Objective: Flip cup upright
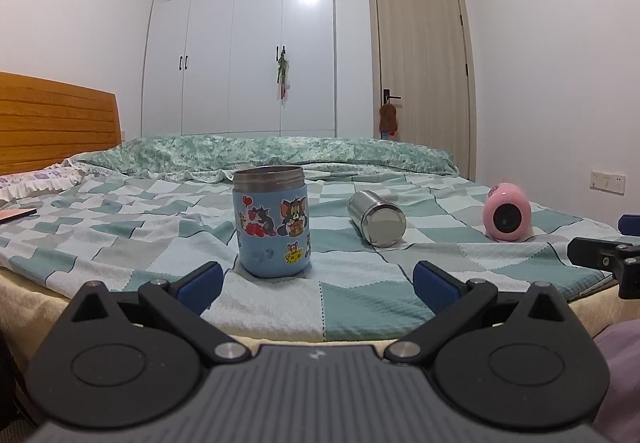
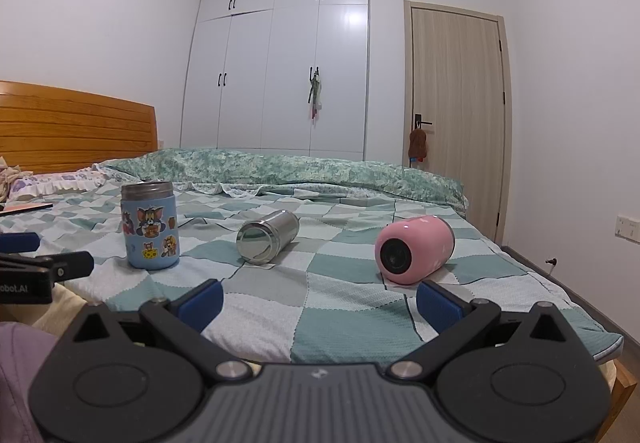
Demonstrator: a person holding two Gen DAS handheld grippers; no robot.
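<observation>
A blue cartoon cup (image 1: 273, 223) stands upright on the checked bedspread, also in the right wrist view (image 2: 150, 225). A steel cup (image 1: 377, 218) (image 2: 267, 236) lies on its side in the middle. A pink cup (image 1: 507, 211) (image 2: 414, 248) lies on its side to the right. My left gripper (image 1: 318, 287) is open and empty, just in front of the blue cup. My right gripper (image 2: 318, 305) is open and empty, in front of the pink cup. Each gripper's edge shows in the other's view (image 1: 604, 257) (image 2: 36, 271).
The bedspread (image 2: 340, 307) covers the bed up to its near edge. A rolled green quilt (image 1: 264, 155) lies across the back. A wooden headboard (image 1: 52, 119) and a pillow (image 1: 36, 181) are at left. A wardrobe (image 2: 280, 63) and a door (image 2: 456, 91) stand behind.
</observation>
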